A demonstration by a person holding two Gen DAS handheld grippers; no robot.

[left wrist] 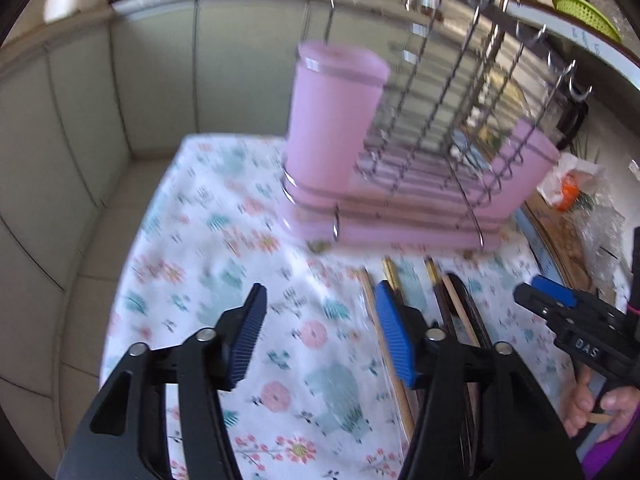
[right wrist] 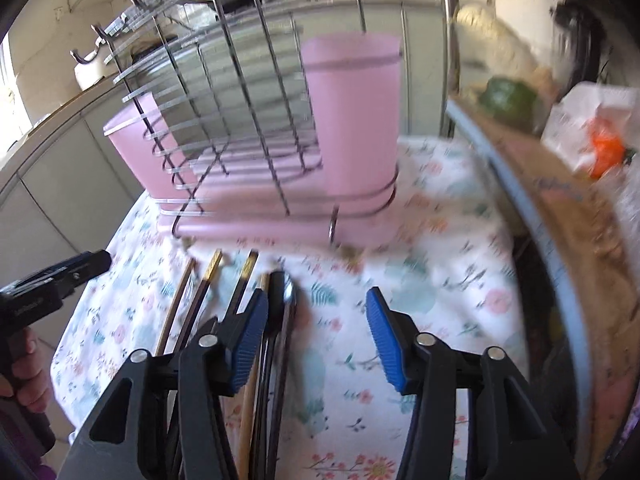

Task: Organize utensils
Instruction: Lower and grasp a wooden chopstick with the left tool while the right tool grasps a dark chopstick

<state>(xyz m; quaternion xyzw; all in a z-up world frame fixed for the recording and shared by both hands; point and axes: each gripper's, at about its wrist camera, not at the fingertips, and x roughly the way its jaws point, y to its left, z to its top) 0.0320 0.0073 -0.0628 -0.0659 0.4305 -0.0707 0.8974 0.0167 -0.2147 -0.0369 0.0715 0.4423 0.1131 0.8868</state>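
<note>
On the floral cloth (left wrist: 192, 240), right in front of the pink rack (right wrist: 280, 216), the chopsticks (right wrist: 208, 280) lie bunched, probably staged for its cup (right wrist: 352, 120). Left gripper (left wrist: 320, 312) and right gripper (right wrist: 318, 320) both gape wide, holding nothing.

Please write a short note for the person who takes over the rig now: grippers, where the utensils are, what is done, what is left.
Left gripper: jaws open, empty, over the cloth, just left of the utensils.
Right gripper: jaws open, empty, just right of the utensils.
Utensils: chopsticks and darker pieces lying side by side on the cloth in front of the rack.
Pink cup stands upright at the rack's end; what it holds cannot be seen.
Done: nothing seen yet.
Left: pick up the utensils, likely into the cup.
</note>
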